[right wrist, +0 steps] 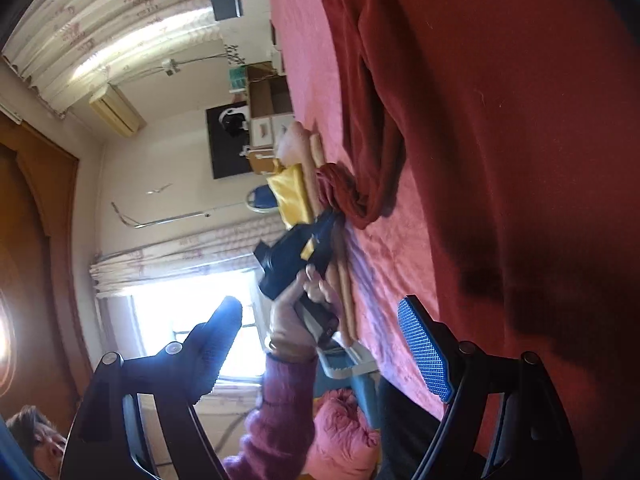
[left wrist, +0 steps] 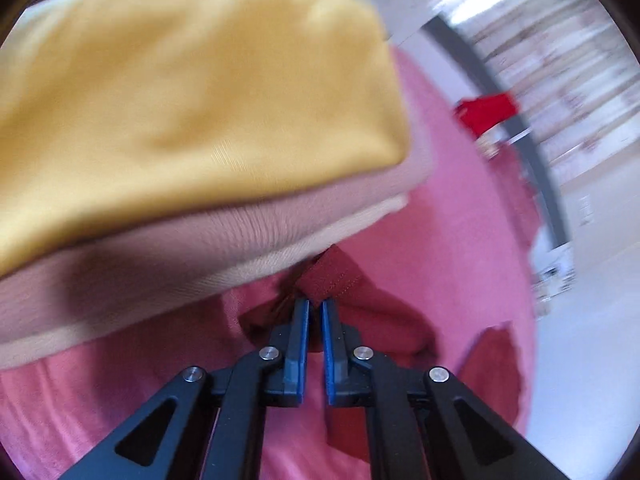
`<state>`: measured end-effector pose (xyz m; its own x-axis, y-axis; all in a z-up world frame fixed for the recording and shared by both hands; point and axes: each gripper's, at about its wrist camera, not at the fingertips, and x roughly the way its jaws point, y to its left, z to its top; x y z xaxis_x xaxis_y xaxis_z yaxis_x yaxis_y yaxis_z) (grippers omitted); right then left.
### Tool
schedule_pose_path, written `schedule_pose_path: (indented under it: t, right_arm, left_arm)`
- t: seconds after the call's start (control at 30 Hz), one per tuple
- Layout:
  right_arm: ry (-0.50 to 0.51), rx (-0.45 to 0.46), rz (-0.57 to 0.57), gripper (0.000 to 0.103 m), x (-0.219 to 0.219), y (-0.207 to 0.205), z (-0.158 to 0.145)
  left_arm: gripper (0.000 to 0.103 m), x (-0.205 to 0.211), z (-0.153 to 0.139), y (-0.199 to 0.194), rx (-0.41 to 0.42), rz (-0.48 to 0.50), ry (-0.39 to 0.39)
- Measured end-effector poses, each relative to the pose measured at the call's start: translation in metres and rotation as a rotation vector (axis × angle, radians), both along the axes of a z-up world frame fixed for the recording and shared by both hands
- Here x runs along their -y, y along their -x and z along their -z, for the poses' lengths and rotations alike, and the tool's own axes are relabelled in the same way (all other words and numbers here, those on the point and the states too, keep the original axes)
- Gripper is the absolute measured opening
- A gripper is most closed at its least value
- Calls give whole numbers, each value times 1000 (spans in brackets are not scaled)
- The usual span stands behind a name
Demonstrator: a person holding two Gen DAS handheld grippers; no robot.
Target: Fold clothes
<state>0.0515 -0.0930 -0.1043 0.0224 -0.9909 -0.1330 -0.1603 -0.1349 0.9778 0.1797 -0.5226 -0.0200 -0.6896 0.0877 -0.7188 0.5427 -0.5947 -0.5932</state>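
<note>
Folded stack close above left claw

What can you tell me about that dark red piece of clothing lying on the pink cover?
The dark red garment looks like soft, plush fabric, spread unfolded over the pink cover, with loose folds and one part bunched into a twist near the folded pile of yellow, pink and cream clothes. The left gripper is shut on a stitched edge of it. The right gripper hangs open above it, touching nothing.

Folded stack motion-blurred, edge-cropped.
</note>
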Motion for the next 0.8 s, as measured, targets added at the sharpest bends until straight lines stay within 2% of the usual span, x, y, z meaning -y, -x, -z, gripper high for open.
schedule_pose_path:
  t: [0.07,0.13,0.27,0.37,0.6,0.7,0.77,0.8]
  right_arm:
    - [-2,-17,1,81,-5,0,-3]
    - [-9,-38,0,81,-7,1,-7]
    - [3,-62,-34,81,6,4,-14]
    - [25,-67,-53,81,17,2,-21]
    - [-71,-85,-88,81,26,-10,-14]
    - [-105,-113,-105,81,41,-5,-17]
    - [-126,-175,-105,81,59,7,-31]
    - [-114,-208,-105,81,71,15,-39]
  left_arm:
    - [5,7,-21,-25,-87,2,28]
    - [6,13,-35,-51,-134,16,42]
    - [6,36,-40,-99,-203,-22,-24]
    - [6,41,-23,-144,-200,-84,-73]
    - [2,40,24,-249,-168,-195,-166]
    - [3,32,50,-268,-171,-243,-265]
    - [6,27,65,-276,-183,-280,-321]
    - [6,30,64,-274,-196,-286,-325]
